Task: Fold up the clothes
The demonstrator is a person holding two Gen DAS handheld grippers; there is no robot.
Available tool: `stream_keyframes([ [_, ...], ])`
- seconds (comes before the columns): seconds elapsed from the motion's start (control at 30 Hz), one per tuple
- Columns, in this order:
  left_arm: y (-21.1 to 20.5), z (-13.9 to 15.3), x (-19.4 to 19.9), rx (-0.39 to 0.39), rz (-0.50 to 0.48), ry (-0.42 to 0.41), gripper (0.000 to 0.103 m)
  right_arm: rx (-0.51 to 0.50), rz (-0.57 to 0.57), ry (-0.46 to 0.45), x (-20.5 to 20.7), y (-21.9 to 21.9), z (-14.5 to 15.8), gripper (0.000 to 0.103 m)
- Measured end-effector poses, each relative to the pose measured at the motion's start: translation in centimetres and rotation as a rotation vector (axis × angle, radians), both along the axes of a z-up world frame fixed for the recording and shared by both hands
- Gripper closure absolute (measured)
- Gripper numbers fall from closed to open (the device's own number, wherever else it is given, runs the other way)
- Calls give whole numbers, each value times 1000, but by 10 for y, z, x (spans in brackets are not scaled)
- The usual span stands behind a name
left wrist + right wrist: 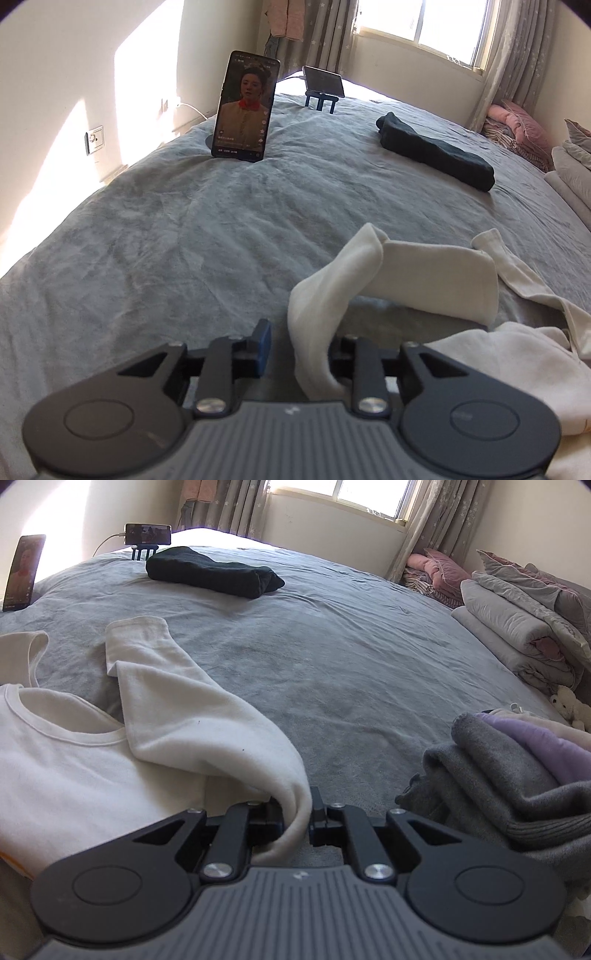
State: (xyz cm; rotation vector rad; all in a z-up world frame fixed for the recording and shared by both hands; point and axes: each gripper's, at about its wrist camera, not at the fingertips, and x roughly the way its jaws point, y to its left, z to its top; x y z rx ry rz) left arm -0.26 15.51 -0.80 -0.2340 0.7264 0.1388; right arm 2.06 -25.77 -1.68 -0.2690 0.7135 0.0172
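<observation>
To fold the white long-sleeved top (74,760), the right gripper (297,821) clamps one sleeve while the left gripper (299,356) stands apart around the other sleeve (317,314).

Soft matt white cotton shirt (74,760) on fuzzy grey fleece blanket (351,664).

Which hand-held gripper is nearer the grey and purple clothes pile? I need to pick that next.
Right. The right hand-held gripper sits just left of the grey and purple clothes pile, with a white sleeve between its fingers. The left hand-held gripper is further left; its view lacks the pile.
</observation>
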Motion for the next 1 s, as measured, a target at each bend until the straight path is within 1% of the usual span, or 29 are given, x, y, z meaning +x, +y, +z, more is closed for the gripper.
stream_keyframes([
  [0.03,0,2,0,-8,2,-22,60,0,7,-6,-1,0,2,80],
  [0.07,-1,4,1,-7,1,-34,60,0,13,-16,-2,0,4,75],
  [0.1,-2,5,2,-2,-1,-43,58,0,20,-25,-3,0,6,71],
  [0.17,-3,7,4,6,-4,-61,56,20,49,-52,-5,-1,13,56],
  [0.2,-4,9,5,10,-6,-70,55,33,61,-61,-5,0,17,51],
  [0.3,-6,11,12,16,-13,-91,52,73,99,-85,-5,5,26,46],
  [0.37,-7,14,16,13,-18,-110,49,88,122,-89,-2,12,28,43],
  [0.43,-9,15,21,13,-28,-126,45,89,139,-92,2,20,30,43],
  [0.47,-9,15,24,15,-32,-130,45,85,146,-93,4,24,30,43],
  [0.53,-12,11,34,20,-42,-110,43,79,165,-87,10,35,28,42],
  [0.67,-18,0,55,25,-59,-50,44,78,200,-51,23,54,20,42],
  [0.7,-19,-3,58,21,-63,-37,45,77,206,-42,26,59,18,42],
  [0.77,-21,-7,63,24,-64,-14,51,69,211,-25,32,66,12,42],
  [0.83,-24,-11,65,44,-58,4,65,62,210,-15,38,71,8,42],
  [0.87,-26,-12,65,66,-53,8,69,60,206,-12,40,72,6,45],
  [0.9,-26,-12,64,82,-49,7,75,58,200,-8,43,72,4,57],
  [0.93,-27,-11,63,94,-45,4,81,63,198,-1,44,72,3,65],
  [0.97,-26,-11,61,97,-38,0,83,77,196,9,46,70,2,77],
  [1.0,-25,-10,59,95,-27,-7,86,92,194,18,47,68,1,85],
])
